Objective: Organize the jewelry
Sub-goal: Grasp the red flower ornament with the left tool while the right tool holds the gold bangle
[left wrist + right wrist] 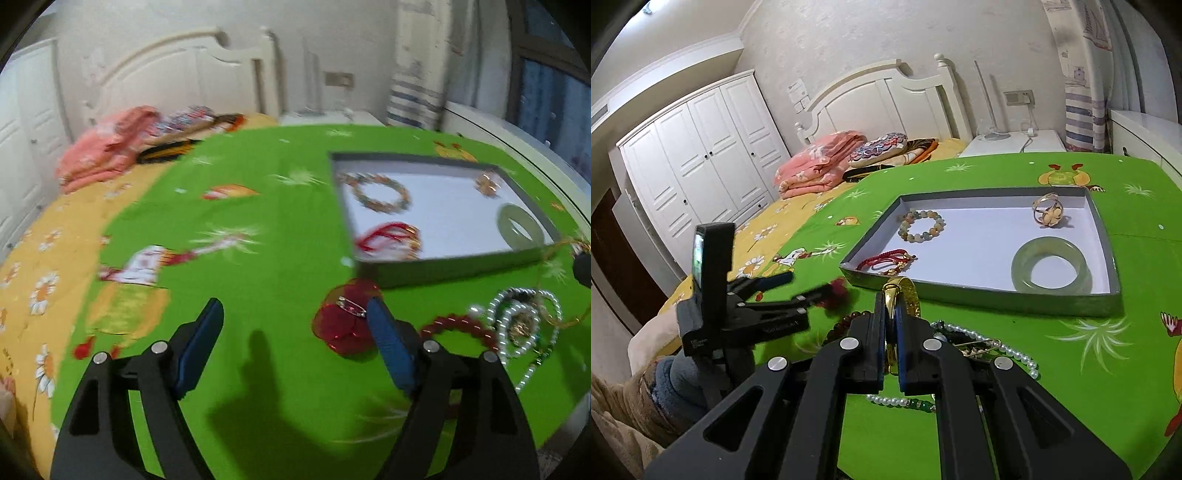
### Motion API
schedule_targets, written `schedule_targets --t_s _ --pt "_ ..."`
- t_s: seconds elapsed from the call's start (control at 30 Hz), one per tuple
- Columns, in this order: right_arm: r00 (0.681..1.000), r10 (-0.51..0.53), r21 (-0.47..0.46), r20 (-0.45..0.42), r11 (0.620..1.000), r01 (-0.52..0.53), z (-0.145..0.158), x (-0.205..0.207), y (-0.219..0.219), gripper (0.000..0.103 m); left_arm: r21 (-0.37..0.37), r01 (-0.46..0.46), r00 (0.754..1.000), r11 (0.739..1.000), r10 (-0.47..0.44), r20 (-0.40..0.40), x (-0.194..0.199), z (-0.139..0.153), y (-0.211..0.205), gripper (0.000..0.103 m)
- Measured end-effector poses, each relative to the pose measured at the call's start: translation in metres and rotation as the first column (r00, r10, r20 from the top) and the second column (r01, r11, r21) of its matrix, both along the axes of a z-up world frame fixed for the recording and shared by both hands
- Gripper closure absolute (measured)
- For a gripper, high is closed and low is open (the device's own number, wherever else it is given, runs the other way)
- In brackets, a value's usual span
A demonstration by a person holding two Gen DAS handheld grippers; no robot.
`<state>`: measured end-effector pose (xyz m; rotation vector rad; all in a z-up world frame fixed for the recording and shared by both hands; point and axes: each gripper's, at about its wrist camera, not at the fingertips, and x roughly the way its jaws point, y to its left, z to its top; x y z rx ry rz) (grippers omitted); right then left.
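Right now we have a gold bangle [901, 295] clamped edge-on in our right tool [892, 332], just short of the near wall of the tray [979, 297]. It looks like a stiff metal hoop, light but slick, so we judge the pinch across its band the sound place to hold it; a grip nearer the rim could let it swivel or slide out.

Inside the tray lie a beaded bracelet [922, 225], a red cord bracelet [886, 260], a gold ring [1047, 214] and a pale green jade bangle [1052, 269]. That last looks heavy and brittle, so the gold one should be set down clear of it.

Our left tool [295, 332] hangs with its jaws apart and nothing between them, over the green cloth [258, 288], its right finger in front of a red flower brooch [343, 325] with a safety pin. That piece looks soft and light, best taken by the petals. Beside it lie a red bead bracelet [454, 325] and a tangle of pearl strands [517, 325], limp and likely to snag one another.
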<state>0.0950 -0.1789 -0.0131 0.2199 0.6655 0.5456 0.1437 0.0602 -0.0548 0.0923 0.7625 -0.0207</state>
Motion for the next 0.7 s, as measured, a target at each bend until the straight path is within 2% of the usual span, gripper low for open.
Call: schedule_targets --t_s 0.13,0.33,0.5,0.6,0.7 --pt "1.0 0.005 -0.003 0.001 1.0 -0.005 0.001 -0.001 0.001 0.096 -0.017 -0.125 0.992 0.992 0.125 0.01 -0.001 0.004 0.036 0.025" --pt "1.0 0.015 -0.014 0.007 1.0 -0.014 0.002 -0.002 0.004 0.096 -0.063 -0.219 0.975 0.974 0.216 -0.052 0.001 -0.007 0.084 0.026" --pt "1.0 0.027 -0.024 0.003 0.999 -0.027 0.002 -0.002 0.011 0.096 -0.116 -0.204 0.979 0.972 0.204 -0.013 -0.008 0.002 0.092 0.026" --pt "0.999 0.035 -0.033 0.0 0.999 -0.035 0.0 0.0 0.016 0.096 -0.171 -0.125 0.992 0.977 0.127 0.001 -0.012 0.008 0.082 0.026" --pt "0.999 0.037 -0.037 0.001 0.999 -0.037 0.0 -0.001 0.017 0.096 -0.113 -0.044 0.999 0.993 0.044 -0.009 -0.009 0.003 0.056 0.026"
